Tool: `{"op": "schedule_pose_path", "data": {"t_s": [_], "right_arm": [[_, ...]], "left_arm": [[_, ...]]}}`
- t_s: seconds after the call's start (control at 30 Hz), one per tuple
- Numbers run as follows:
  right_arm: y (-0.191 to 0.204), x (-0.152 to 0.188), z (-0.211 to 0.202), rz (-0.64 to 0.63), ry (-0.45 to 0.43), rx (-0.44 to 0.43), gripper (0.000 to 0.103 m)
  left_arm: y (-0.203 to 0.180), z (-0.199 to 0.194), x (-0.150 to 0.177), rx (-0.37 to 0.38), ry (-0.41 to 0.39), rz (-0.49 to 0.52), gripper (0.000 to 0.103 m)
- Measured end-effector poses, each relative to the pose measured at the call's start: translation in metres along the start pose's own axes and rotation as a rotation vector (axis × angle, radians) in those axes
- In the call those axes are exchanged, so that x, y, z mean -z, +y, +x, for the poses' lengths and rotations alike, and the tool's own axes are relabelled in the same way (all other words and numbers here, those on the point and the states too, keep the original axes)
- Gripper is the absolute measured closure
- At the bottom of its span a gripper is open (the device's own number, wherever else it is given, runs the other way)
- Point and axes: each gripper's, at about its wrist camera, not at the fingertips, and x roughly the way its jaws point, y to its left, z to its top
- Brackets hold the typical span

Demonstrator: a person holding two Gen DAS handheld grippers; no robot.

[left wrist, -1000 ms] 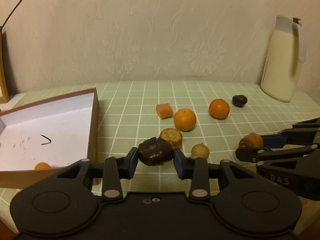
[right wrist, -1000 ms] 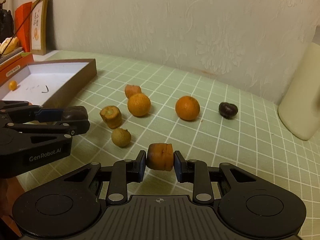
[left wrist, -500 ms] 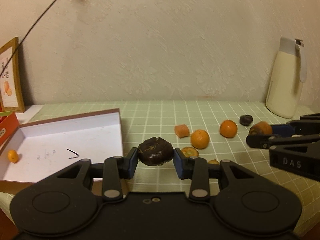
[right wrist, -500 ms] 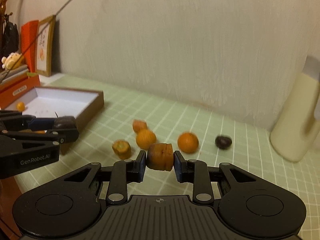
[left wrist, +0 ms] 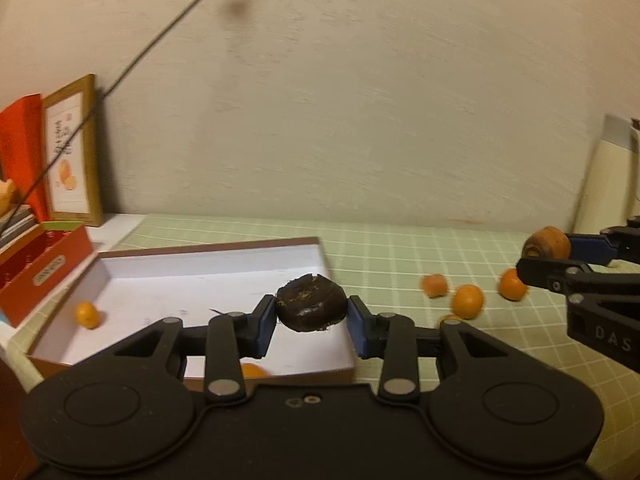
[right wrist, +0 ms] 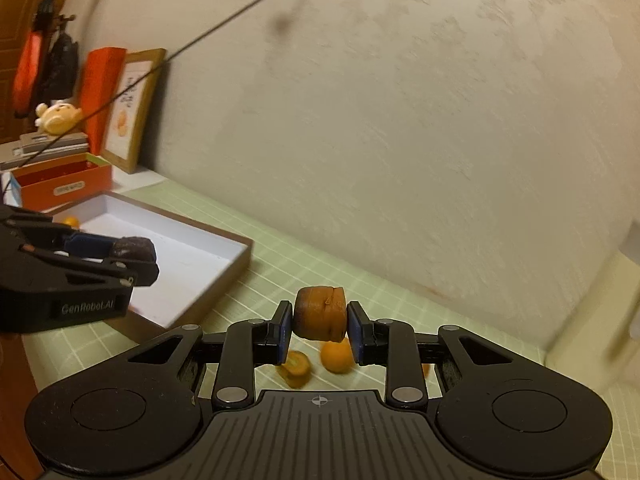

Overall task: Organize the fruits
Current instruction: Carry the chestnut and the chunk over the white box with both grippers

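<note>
Your left tongs (left wrist: 312,320) are clamped on a dark brown fruit (left wrist: 311,303), the blue pads pressed against both of its sides, and you hold it lifted above the near right part of the shallow box (left wrist: 208,276). Your right tongs (right wrist: 319,330) are closed just as firmly on an orange-brown chunk (right wrist: 320,313), which hangs in the air over the green checked counter (right wrist: 400,300), to the right of the box.

Directly below the left tongs, a small orange piece (left wrist: 252,370) sits at the box's near wall, partly hidden by the tongs. Further in, on the white floor of the box near its left side, lies a small orange fruit (left wrist: 87,315). To the right of the box, on the counter, three orange pieces are loosely scattered: a small chunk (left wrist: 434,285), a round orange (left wrist: 467,301) just beside it, and a second orange (left wrist: 511,285) partly behind your right tongs. Another piece peeks out low beside them, too blurred and hidden to say what it is.

Further back on the left stand a red box (left wrist: 44,268) and a framed picture (left wrist: 74,152) leaning on the wall. At the far right edge stands a cream jug (left wrist: 604,184).
</note>
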Motion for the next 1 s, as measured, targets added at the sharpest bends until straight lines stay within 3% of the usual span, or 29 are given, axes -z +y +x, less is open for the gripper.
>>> {"op": "schedule_pose_path", "data": {"t_s": [0.6,1.0], "right_arm": [[0.061,-0.027,0.014,-0.044,-0.085,-0.112,0.073],[0.095,-0.045,0.042,-0.050,-0.102,-0.191,0.073]], "left_arm": [[0.079,-0.012,-0.002,-0.143,-0.026,-0.091,0.075],[0.132,-0.020,0.003,-0.282,-0.043,-0.122,0.075]]}}
